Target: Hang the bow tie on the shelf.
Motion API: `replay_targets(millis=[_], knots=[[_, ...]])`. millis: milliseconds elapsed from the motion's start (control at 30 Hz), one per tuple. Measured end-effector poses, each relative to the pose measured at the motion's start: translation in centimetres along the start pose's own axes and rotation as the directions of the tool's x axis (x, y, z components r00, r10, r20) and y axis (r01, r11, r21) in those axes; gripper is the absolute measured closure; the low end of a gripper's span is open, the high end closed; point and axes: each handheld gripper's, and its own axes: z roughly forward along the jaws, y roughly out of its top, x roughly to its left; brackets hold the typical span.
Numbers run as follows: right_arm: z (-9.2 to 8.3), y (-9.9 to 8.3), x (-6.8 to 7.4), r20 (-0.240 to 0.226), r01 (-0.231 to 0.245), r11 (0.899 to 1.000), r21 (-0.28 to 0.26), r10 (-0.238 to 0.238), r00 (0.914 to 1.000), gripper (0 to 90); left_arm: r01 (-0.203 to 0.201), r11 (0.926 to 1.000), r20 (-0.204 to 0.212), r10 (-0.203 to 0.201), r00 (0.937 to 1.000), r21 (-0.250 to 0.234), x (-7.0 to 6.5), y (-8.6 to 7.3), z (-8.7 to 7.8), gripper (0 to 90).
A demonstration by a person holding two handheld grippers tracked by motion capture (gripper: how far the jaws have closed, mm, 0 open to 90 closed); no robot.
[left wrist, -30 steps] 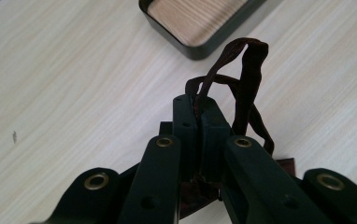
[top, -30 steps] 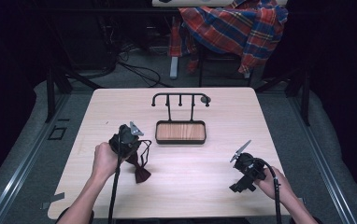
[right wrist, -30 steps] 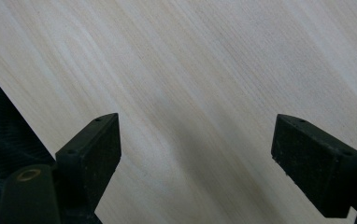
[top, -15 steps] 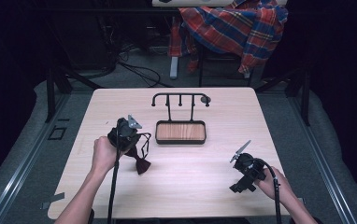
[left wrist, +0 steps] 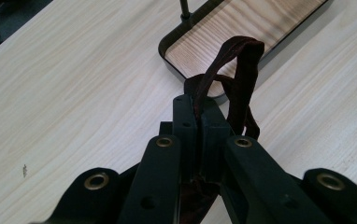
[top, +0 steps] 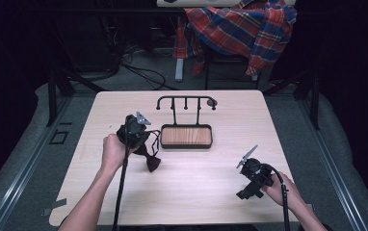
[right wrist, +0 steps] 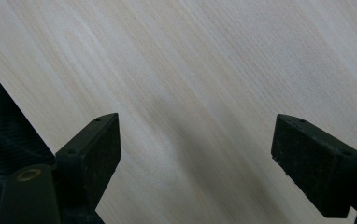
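Left gripper [left wrist: 197,116]: jaws clamped on dark strap [left wrist: 237,70], lifted beside tray [top: 186,136]; likely hanging next, needing hook rack [top: 186,102]; right gripper [right wrist: 197,154]: wide apart, empty.

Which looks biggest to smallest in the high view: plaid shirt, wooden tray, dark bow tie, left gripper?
1. plaid shirt, largest by far, though farther from the camera.
2. wooden tray.
3. left gripper and dark bow tie: they overlap and look alike in extent, so unranked.
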Motion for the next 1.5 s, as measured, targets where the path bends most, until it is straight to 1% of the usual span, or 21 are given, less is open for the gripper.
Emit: replay_targets(millis=[100, 233, 367, 533, 667, 700, 800, 867, 933, 1133, 1167, 1200, 1267, 1333, 1367, 1433, 1500], knots=[[0.1, 0.0, -0.1, -0.004, -0.004, 1.0, -0.005, 0.004, 1.0, 15.9, 0.0, 1.0, -0.002, 0.0, 1.0, 0.003, 0.2, 0.2, 0.1, 87.4], [0.1, 0.0, 0.0, -0.002, -0.005, 1.0, -0.004, 0.005, 1.0, 16.0, 0.011, 0.9999, 0.0, -0.011, 0.9999, -0.01, 0.4, 0.4, 0.1, 87.4], [0.0, 0.1, 0.0, 0.002, -0.003, 1.0, 0.0, 0.003, 1.0, 15.9, 0.002, 0.9999, 0.0, -0.002, 1.0, -0.013, 0.5, 0.8, 0.1, 87.4], [0.0, 0.1, 0.0, 0.005, -0.001, 1.0, -0.001, 0.001, 1.0, 15.9, -0.009, 0.9999, 0.014, 0.009, 0.9999, -0.005, 0.5, 1.5, 0.3, 87.4], [-0.1, 0.0, 0.0, 0.01, 0.0, 1.0, -0.006, 0.0, 1.0, 15.9, -0.013, 0.9998, 0.011, 0.013, 0.9999, -0.012, 0.6, 2.0, 0.2, 87.5], [-0.1, 0.0, 0.0, 0.0, -0.006, 1.0, -0.013, 0.006, 1.0, 15.9, -0.015, 0.9998, 0.008, 0.015, 0.9999, -0.011, 0.6, 2.1, 0.2, 87.4], [0.0, -0.1, 0.0, -0.006, -0.011, 1.0, -0.017, 0.011, 0.9999, 15.9, -0.016, 0.9998, 0.003, 0.016, 0.9999, -0.014, 0.8, 2.5, 0.1, 87.4], [-0.1, 0.0, -0.1, 0.003, -0.005, 1.0, -0.008, 0.005, 1.0, 15.9, -0.012, 0.9997, 0.002, 0.012, 0.9999, -0.02, 1.0, 2.7, 0.1, 87.4], [-0.1, 0.0, 0.0, 0.002, -0.005, 1.0, -0.007, 0.005, 1.0, 15.9, -0.009, 0.9996, -0.001, 0.009, 1.0, -0.028, 1.1, 2.9, 0.1, 87.4], [-0.1, 0.0, -0.1, 0.007, -0.002, 1.0, -0.001, 0.002, 1.0, 15.9, -0.006, 0.9988, 0.002, 0.006, 1.0, -0.048, 1.2, 3.6, -0.2, 87.4], [0.1, -0.1, 0.0, -0.001, -0.011, 1.0, -0.012, 0.011, 0.9999, 15.9, -0.007, 0.9988, 0.008, 0.007, 0.9999, -0.048, 1.2, 3.7, -0.3, 87.4], [0.1, -0.1, 0.0, -0.001, -0.011, 1.0, -0.012, 0.011, 0.9999, 16.0, -0.014, 0.9987, 0.003, 0.014, 0.9999, -0.049, 1.2, 3.9, -0.4, 87.4], [0.1, -0.1, 0.0, -0.003, -0.012, 1.0, -0.013, 0.012, 0.9999, 15.9, -0.015, 0.9987, 0.004, 0.015, 0.9999, -0.049, 1.2, 4.1, -0.5, 87.4], [-0.1, 0.0, -0.1, 0.008, 0.0, 1.0, 0.001, 0.0, 1.0, 15.9, -0.019, 0.9985, 0.0, 0.019, 0.9998, -0.05, 1.3, 4.4, -0.8, 87.4], [0.0, -0.1, 0.0, -0.004, -0.01, 1.0, -0.013, 0.01, 0.9999, 15.9, -0.022, 0.9984, -0.002, 0.022, 0.9998, -0.051, 1.3, 4.5, -0.9, 87.4], [0.1, -0.1, 0.0, -0.005, -0.009, 1.0, -0.013, 0.009, 0.9999, 15.9, -0.026, 0.9982, -0.007, 0.026, 0.9996, -0.054, 1.4, 4.7, -1.1, 87.4], [0.0, 0.0, 0.0, -0.002, -0.002, 1.0, 0.0, 0.002, 1.0, 16.0, -0.028, 0.998, -0.011, 0.028, 0.9996, -0.056, 1.4, 5.0, -1.3, 87.4]])
